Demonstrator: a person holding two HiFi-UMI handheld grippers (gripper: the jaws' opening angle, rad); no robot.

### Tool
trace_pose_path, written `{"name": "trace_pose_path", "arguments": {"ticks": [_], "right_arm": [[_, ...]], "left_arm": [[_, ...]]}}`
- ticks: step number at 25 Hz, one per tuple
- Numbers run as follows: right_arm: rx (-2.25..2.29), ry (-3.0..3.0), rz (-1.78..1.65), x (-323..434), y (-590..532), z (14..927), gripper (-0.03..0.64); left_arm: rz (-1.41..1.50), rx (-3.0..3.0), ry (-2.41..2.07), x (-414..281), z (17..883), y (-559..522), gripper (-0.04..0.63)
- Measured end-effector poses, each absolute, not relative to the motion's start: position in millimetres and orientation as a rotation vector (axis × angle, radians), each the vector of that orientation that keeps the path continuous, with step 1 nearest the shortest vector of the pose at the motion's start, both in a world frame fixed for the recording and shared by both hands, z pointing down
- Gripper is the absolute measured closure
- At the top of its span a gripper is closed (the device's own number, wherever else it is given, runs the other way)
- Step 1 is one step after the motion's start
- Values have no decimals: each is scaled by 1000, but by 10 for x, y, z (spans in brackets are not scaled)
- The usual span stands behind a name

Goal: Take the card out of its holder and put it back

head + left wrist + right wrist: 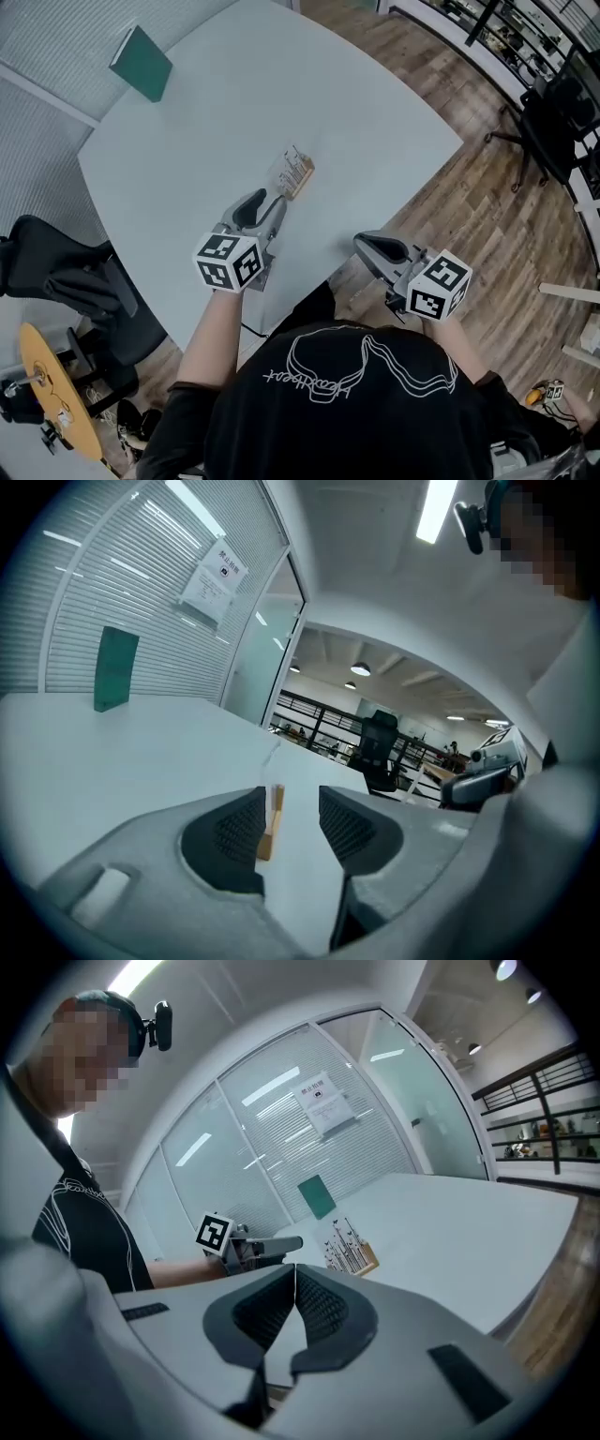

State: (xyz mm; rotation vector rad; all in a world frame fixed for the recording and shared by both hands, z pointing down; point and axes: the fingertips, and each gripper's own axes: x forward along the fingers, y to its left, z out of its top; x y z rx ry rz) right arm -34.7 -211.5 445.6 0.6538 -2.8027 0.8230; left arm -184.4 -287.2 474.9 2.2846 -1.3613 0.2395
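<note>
A small wooden card holder (301, 181) stands on the pale table (375, 131) with a clear printed card (291, 167) upright in its slot. My left gripper (269, 208) hovers just short of it, jaws open, nothing between the pads. In the left gripper view the holder (270, 825) shows edge-on beyond the open left gripper (291, 816). My right gripper (368, 246) is shut and empty, off the table's near edge. From the right gripper view, past the shut right gripper (295, 1283), the card (345, 1246) and the left gripper (251, 1247) are seen.
A green book (142, 63) stands at the table's far left corner. A black office chair (70, 281) sits left of the table, another chair (553, 112) at the far right on the wooden floor. A yellow round stool (52, 394) is at lower left.
</note>
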Motion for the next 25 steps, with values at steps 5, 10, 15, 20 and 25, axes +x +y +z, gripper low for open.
{"name": "trace_pose_path", "arguments": {"ticks": [5, 10, 15, 20, 25], "right_arm": [[665, -2758, 885, -312, -2165, 4689, 607], [689, -2729, 934, -260, -2213, 4796, 607], [692, -2720, 969, -231, -2240, 4874, 607], [702, -2703, 993, -199, -2290, 4932, 607], [669, -2711, 1002, -225, -2309, 4957, 607]], "left_arm": [[187, 2310, -1376, -1956, 4927, -3167, 428], [161, 2370, -1338, -1898, 5010, -3332, 428], [187, 2384, -1311, -1788, 5146, -3408, 447], [236, 2388, -1314, -1736, 5251, -3431, 516], [255, 2380, -1338, -1734, 5297, -3453, 565]]}}
